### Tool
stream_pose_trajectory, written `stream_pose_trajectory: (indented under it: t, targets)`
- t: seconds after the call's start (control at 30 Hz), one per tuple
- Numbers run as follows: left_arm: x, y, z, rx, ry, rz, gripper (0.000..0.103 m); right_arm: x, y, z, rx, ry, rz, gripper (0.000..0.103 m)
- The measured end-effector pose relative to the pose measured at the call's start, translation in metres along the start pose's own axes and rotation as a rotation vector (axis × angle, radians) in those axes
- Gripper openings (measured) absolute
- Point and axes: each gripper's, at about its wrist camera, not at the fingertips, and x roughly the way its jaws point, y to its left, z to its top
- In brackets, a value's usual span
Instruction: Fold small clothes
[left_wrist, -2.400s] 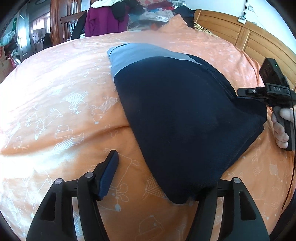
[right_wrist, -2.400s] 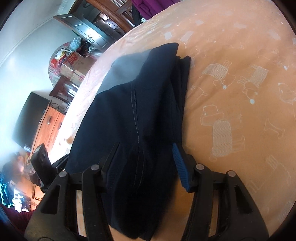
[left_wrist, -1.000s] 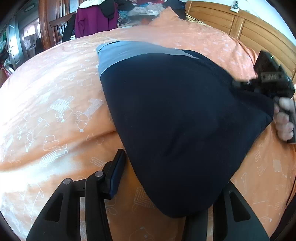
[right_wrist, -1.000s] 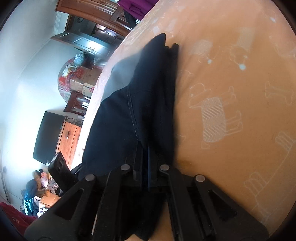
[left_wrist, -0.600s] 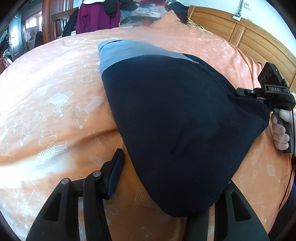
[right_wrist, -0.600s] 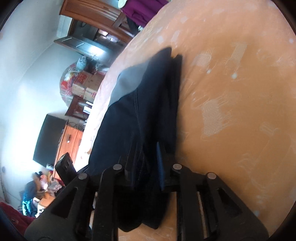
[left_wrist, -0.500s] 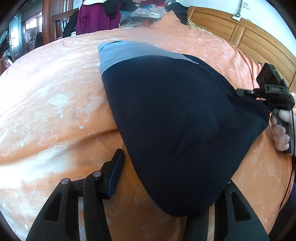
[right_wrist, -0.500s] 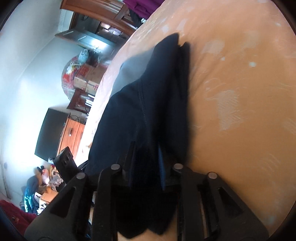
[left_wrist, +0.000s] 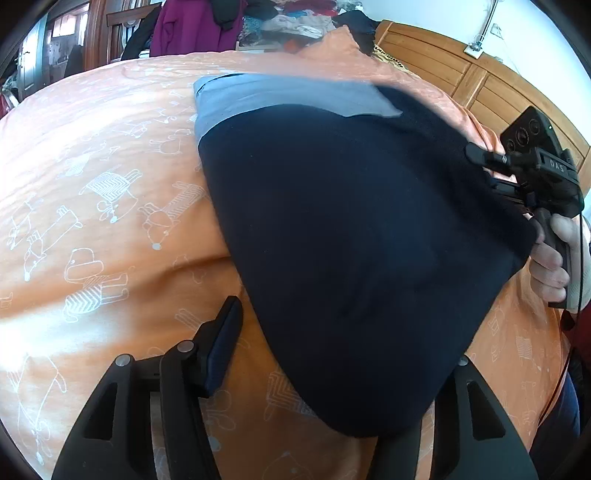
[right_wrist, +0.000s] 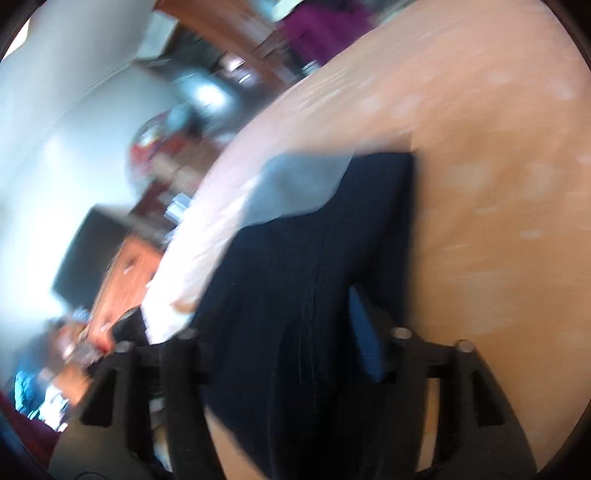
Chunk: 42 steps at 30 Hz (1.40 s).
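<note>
The dark navy cloth garment with a grey waistband (left_wrist: 362, 229) lies mid-bed on the orange printed bedsheet (left_wrist: 92, 221), seemingly half-folded, left tongs (left_wrist: 332, 373) spread wide at its near corner, right tongs (right_wrist: 295, 354) apparently gaping around its edge, further folds remaining.

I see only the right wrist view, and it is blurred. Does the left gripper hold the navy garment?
Observer: No. The left gripper is open; a corner of the navy garment covers one finger.
Operator: Where is the other finger?
Observer: Over the orange bedcover, beside the cloth.
Operator: What stands behind the right gripper?
Observer: A wooden headboard.
</note>
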Motion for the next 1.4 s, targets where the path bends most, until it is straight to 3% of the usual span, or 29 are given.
stream_pose_trajectory:
  t: [0.17,0.43,0.5,0.57,0.63,0.7,0.8,1.03,1.23,1.33,1.4]
  targets:
    - [0.000,0.002,0.001,-0.010,0.001,-0.021,0.061,0.002,-0.012,-0.008,0.010,0.029,-0.040,0.056]
    - [0.001,0.003,0.002,-0.015,0.003,-0.031,0.063,0.015,0.005,-0.005,-0.059,0.026,-0.052,0.051]
    - [0.000,0.002,0.002,-0.016,0.003,-0.034,0.063,0.025,0.005,-0.009,-0.059,0.064,-0.039,0.044]
    - [0.002,0.002,0.003,-0.015,0.003,-0.031,0.063,0.043,0.003,-0.014,-0.041,0.141,-0.010,0.016]
    - [0.005,0.001,0.004,-0.008,0.007,-0.012,0.065,0.049,-0.003,-0.014,-0.004,0.157,0.018,0.010]
    - [0.007,-0.005,0.006,0.015,0.011,0.029,0.067,0.038,-0.009,-0.011,0.040,0.118,0.062,0.003]
    - [0.001,-0.008,0.004,0.007,-0.024,0.129,0.069,0.010,-0.011,-0.006,0.048,0.031,0.074,0.002]
    - [0.004,0.000,0.007,-0.041,-0.008,0.068,0.072,0.009,-0.032,-0.013,0.048,0.036,-0.038,0.000]
    - [0.008,0.001,0.007,-0.045,-0.006,0.047,0.076,0.021,-0.049,-0.014,0.100,0.089,-0.008,0.000]
    - [0.008,0.005,0.006,-0.049,-0.002,0.031,0.077,0.016,-0.028,-0.014,0.028,0.091,-0.072,0.009]
    - [0.009,0.005,0.006,-0.042,-0.001,0.039,0.077,0.007,-0.018,-0.014,0.002,0.085,-0.113,0.024]
